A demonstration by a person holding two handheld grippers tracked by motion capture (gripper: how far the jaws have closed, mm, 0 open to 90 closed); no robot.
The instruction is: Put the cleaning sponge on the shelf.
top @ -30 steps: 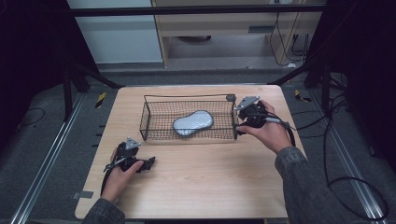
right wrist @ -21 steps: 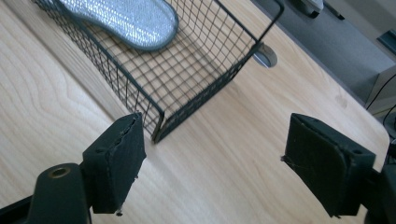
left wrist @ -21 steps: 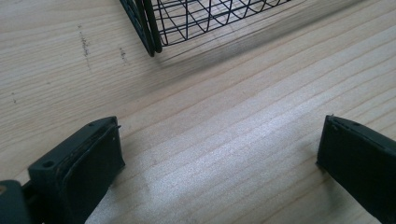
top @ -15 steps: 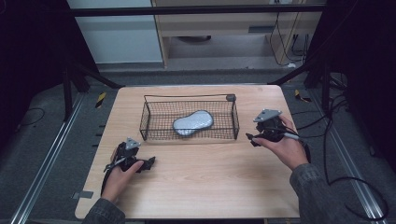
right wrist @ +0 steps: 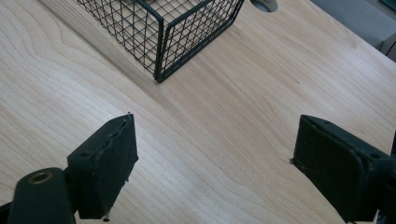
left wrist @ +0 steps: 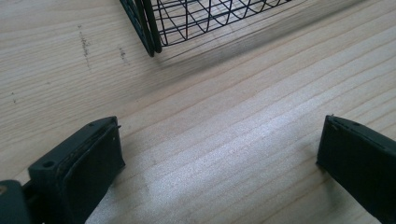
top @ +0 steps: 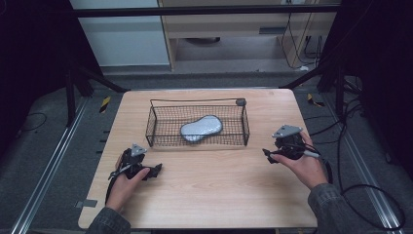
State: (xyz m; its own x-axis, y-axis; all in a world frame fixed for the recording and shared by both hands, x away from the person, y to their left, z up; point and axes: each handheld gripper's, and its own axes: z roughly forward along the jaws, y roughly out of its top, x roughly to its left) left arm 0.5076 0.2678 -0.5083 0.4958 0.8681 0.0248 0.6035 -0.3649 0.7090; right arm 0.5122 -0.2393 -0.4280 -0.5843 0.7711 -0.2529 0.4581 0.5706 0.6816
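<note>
Grey and rounded, a peanut-shaped pad (top: pixel 201 128), perhaps a soft case or cushion, lies flat on the floor of the black wire basket (top: pixel 160 140) at the middle of the far half of the wooden bench (top: pixel 214 195). Its long axis runs from near-left to far-right, with the wider end pointing to the near-left corner of the basket. It seems the placing step is finished and both hands are now drawn back from the basket. The right gripper (right wrist: pixel 212 158) hovers over bare wood to the right of the basket and nearer than it; its fingers (right wrist: pixel 105 165) have just been opening, they stand spread and nothing is between them. The left gripper (left wrist: pixel 219 163) rests at the near-left of the bench, just beyond the basket's near-left corner, fingers (left wrist: pixel 88 172) also spread and empty. If the pad must come out again, the next move would call for reaching over the wire wall from above and closing across the narrow waist of the pad.
</note>
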